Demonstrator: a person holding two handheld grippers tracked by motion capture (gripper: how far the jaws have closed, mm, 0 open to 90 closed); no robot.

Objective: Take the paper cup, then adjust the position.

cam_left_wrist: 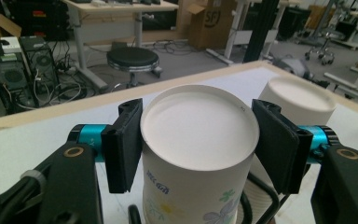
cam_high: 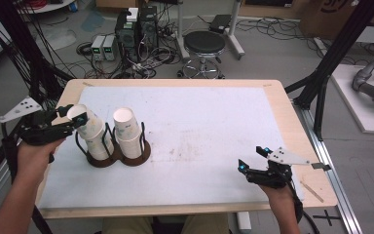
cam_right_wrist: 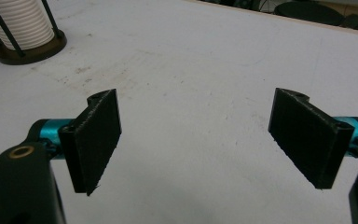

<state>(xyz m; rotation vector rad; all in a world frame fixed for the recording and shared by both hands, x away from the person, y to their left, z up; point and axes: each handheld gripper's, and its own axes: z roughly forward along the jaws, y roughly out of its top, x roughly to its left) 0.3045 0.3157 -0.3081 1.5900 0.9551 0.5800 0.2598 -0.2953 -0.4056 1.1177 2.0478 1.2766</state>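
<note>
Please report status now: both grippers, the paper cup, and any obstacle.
Left gripper shut on top paper cup of left stack. Right gripper open, empty, over table. Second stack close beside.

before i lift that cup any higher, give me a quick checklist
1. Left claw shut on the top paper cup, a pad on each side: ok.
2. Cup tilted against the stack in the left holder as seen from the high view, not straight above it: not ok.
3. Whether a second cup is coming up with it: cannot tell.
4. Right stack upright in its own holder: ok.
5. Right claw open, nothing between its pads, far from the holders: ok.
</note>
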